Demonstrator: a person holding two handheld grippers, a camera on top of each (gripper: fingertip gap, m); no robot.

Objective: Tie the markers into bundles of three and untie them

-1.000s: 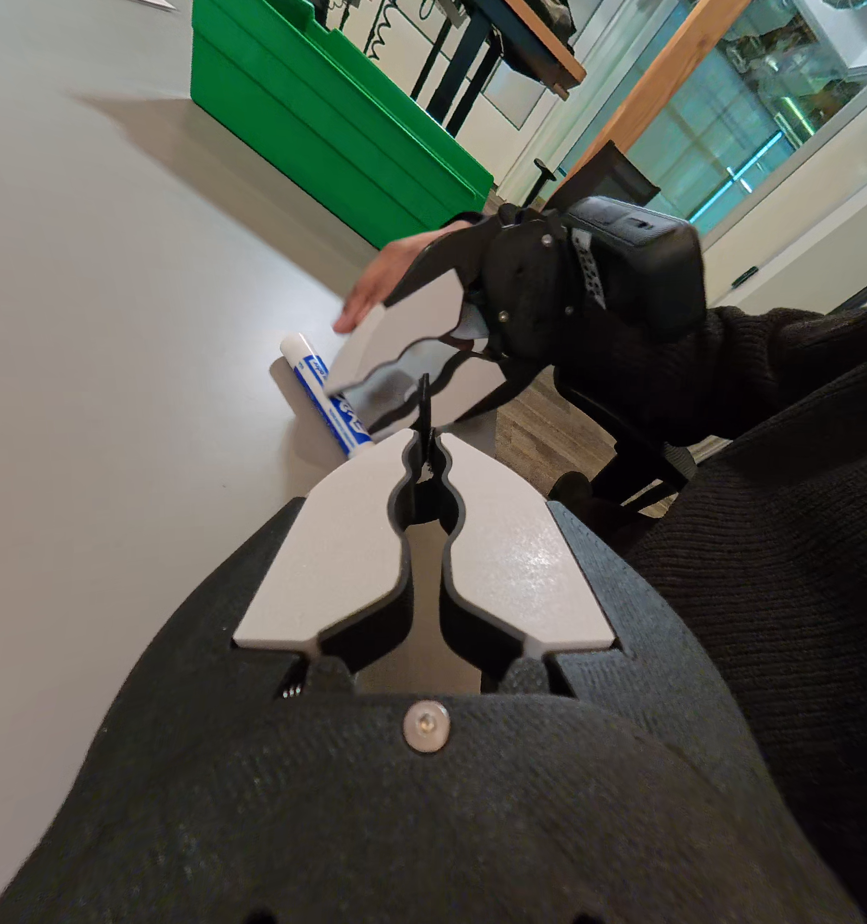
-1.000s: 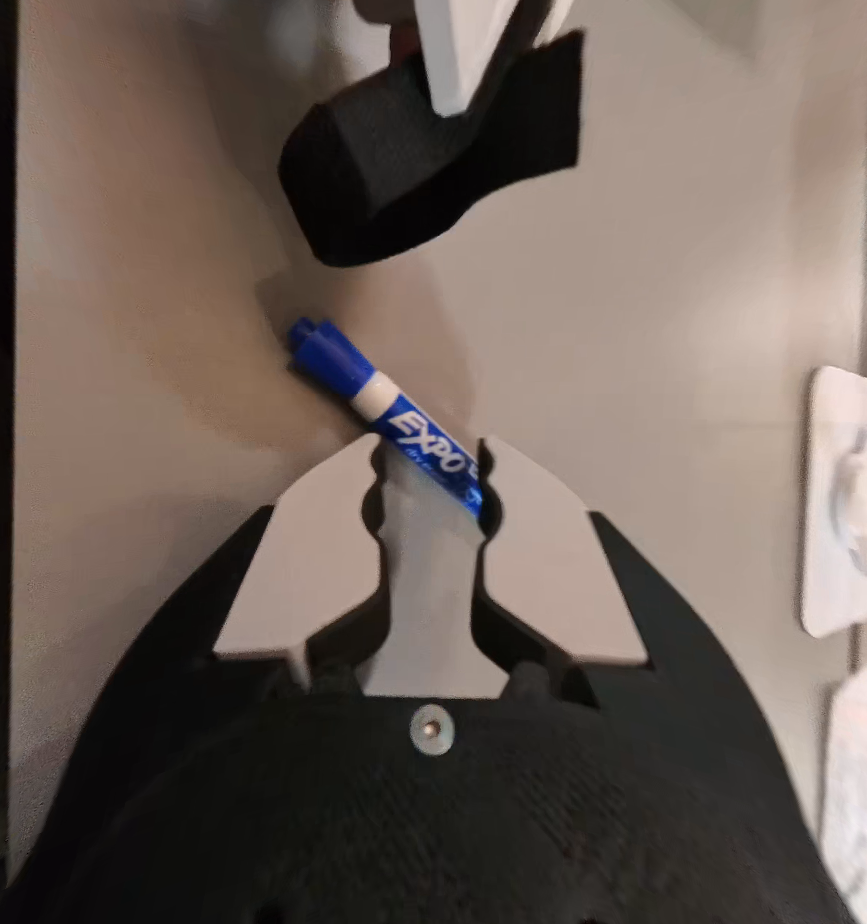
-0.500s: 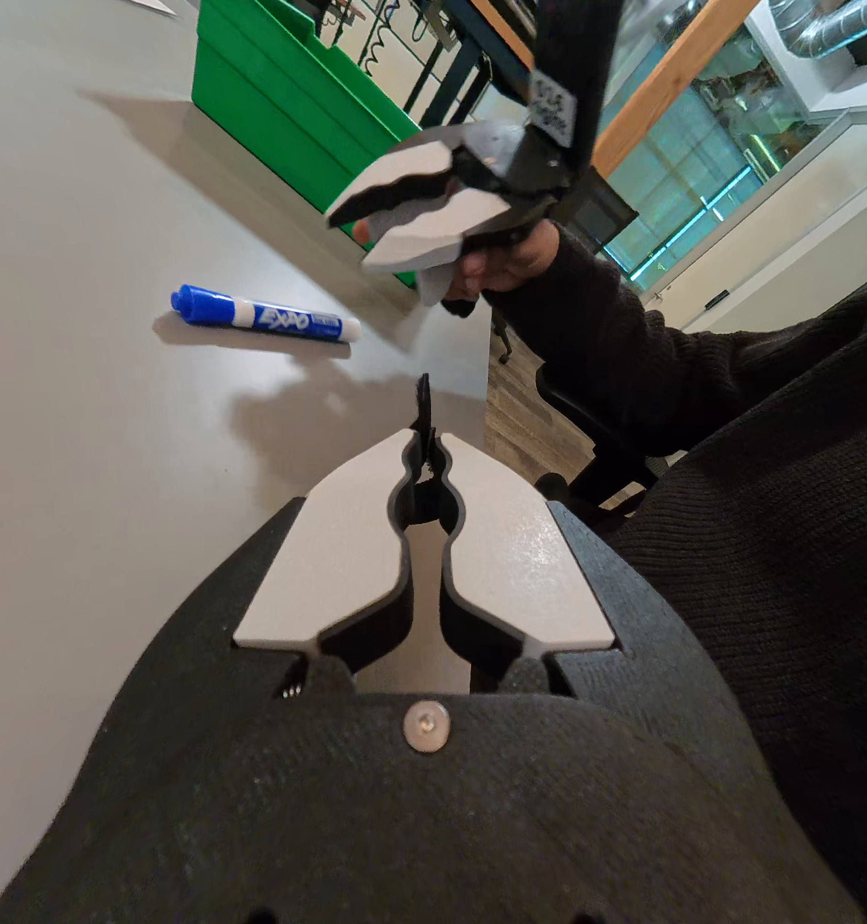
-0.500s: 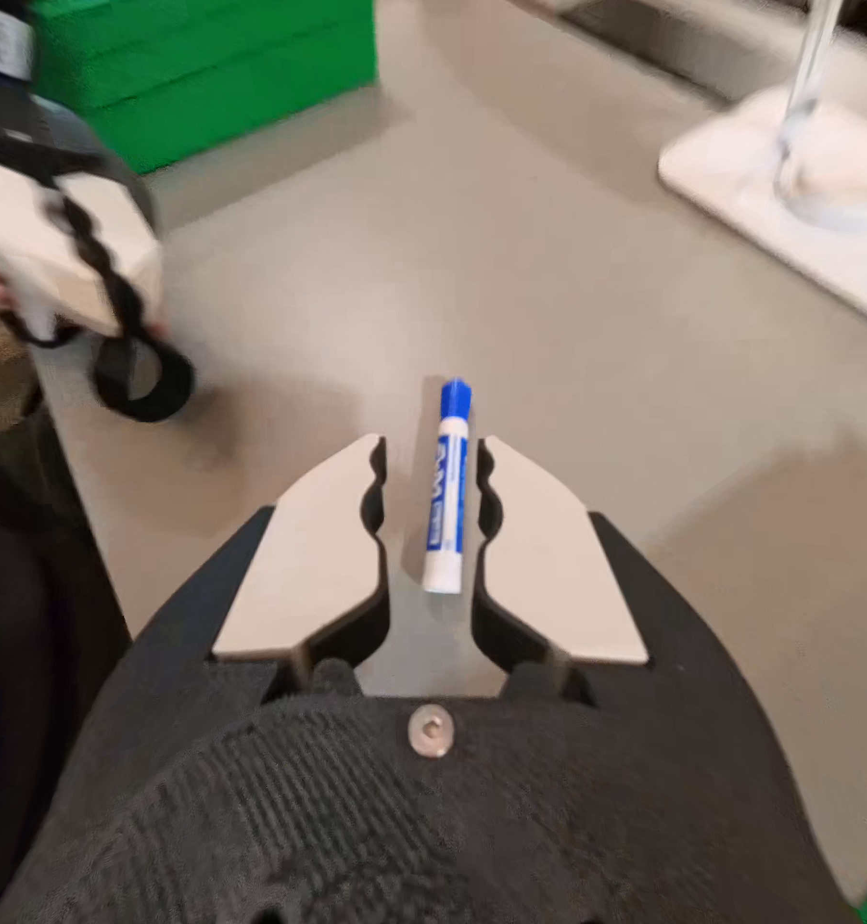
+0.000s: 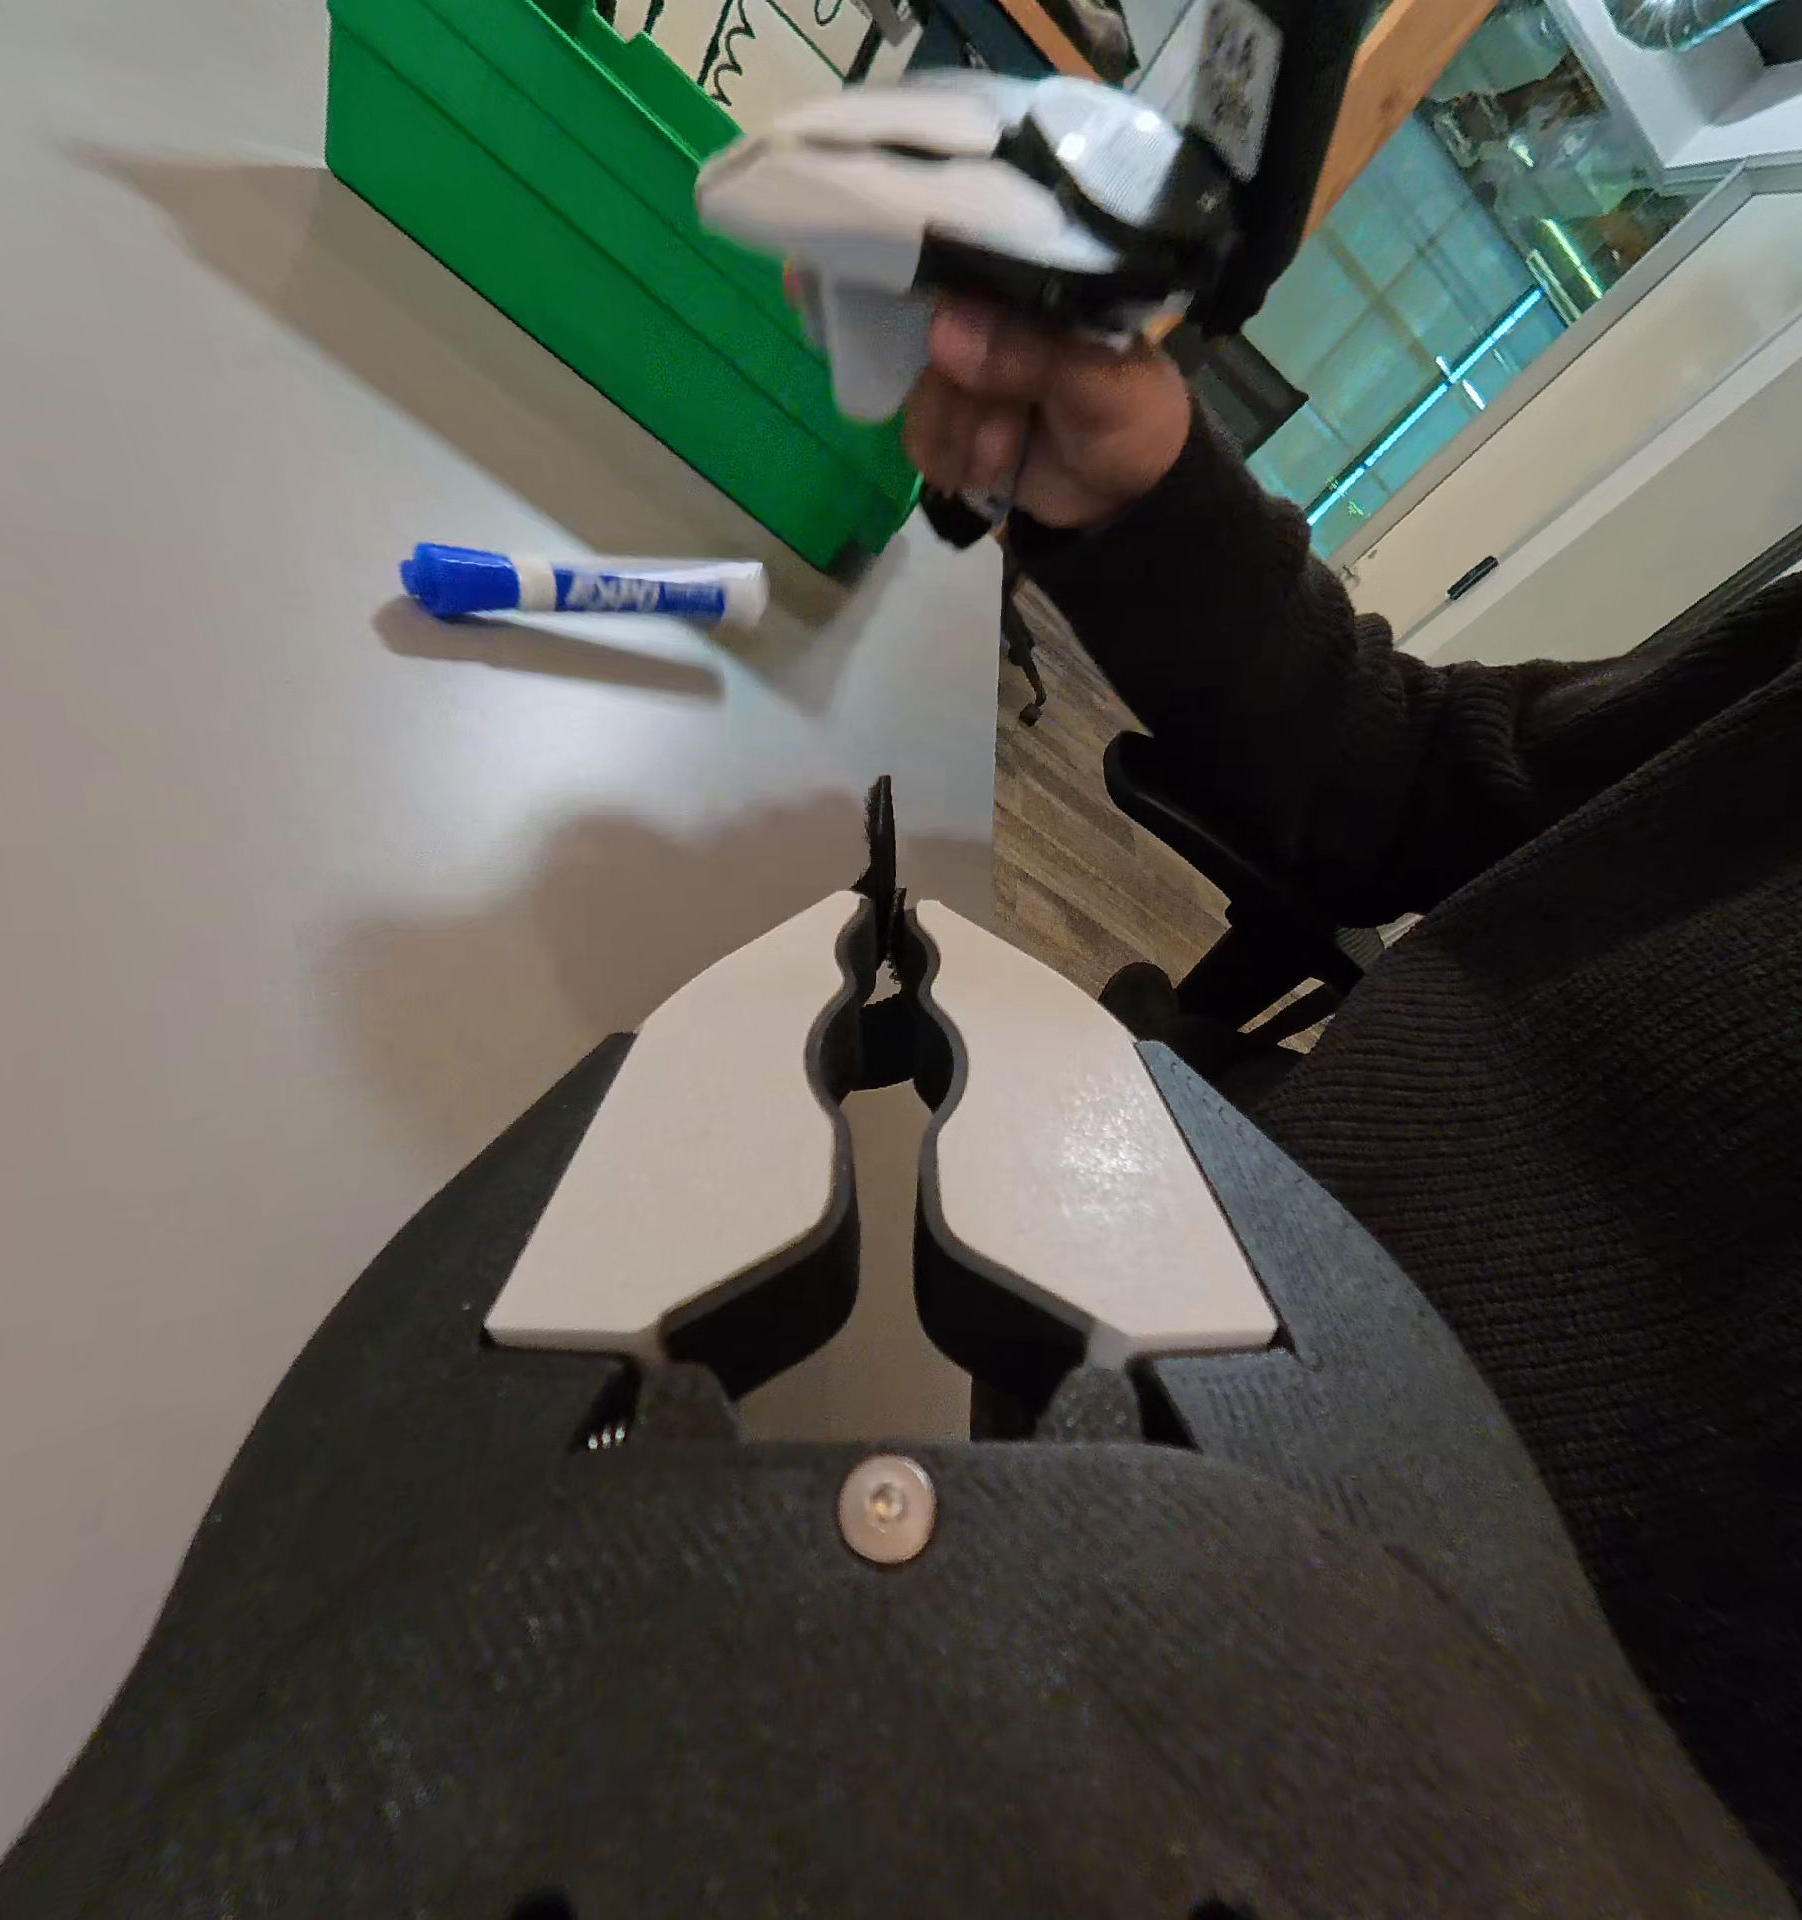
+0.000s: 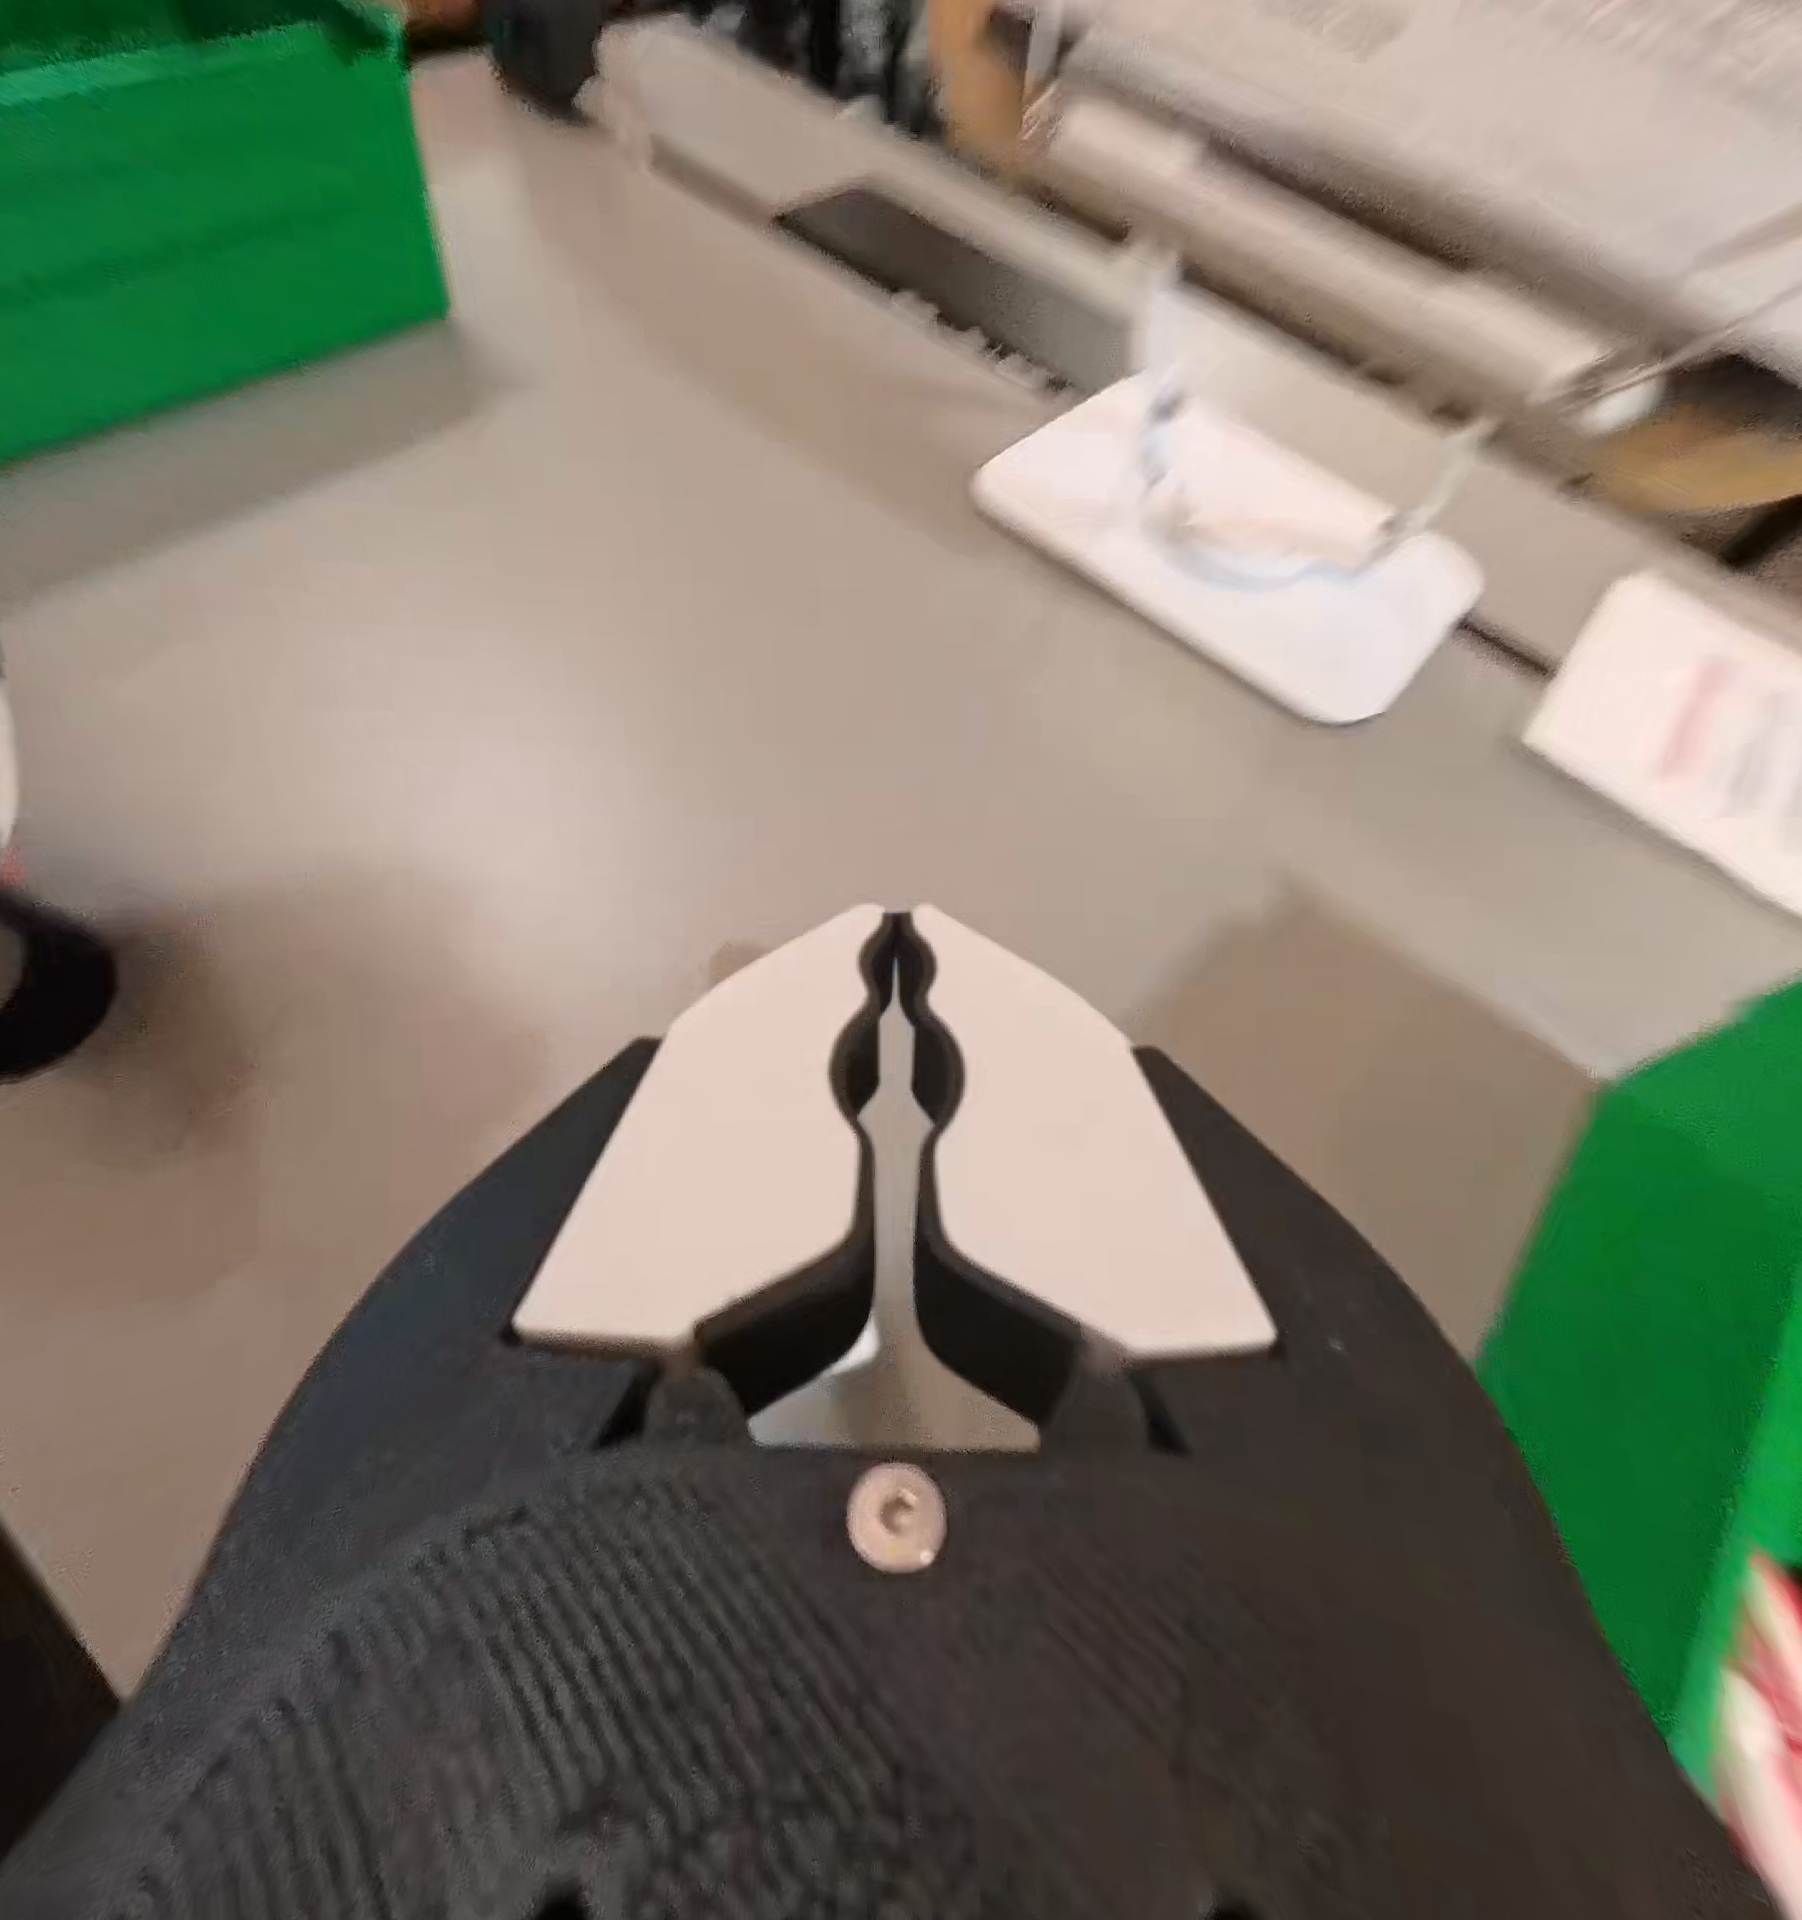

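So here's where I'm at: my left gripper (image 5: 884, 914) is closed, with a thin black strip (image 5: 881, 831) pinched between the tips and poking up past them. I can't tell what the strip belongs to. It's hanging just off the table (image 5: 201, 831) edge, with the floor and a chair base behind it. My right gripper (image 6: 895, 920) is squeezed shut too, tips touching with nothing in them, and it's up in the air over the table. In the left view it's a blurry shape above and beyond the marker (image 5: 583, 594), with the hand (image 5: 1042, 436) wrapped round its handle. Neither gripper touches the marker. It lies flat on the table by itself, near the corner of the green bin (image 5: 606, 229) and well apart from the left tips. It has a blue cap at the far-left end, a white barrel with a blue label and a blunt white tail. From the right view I can't see it at all, just bare tabletop ahead, a white tray (image 6: 1292, 644) with something clear on it farther off, and a second green box (image 6: 1707, 1247) close on the right.
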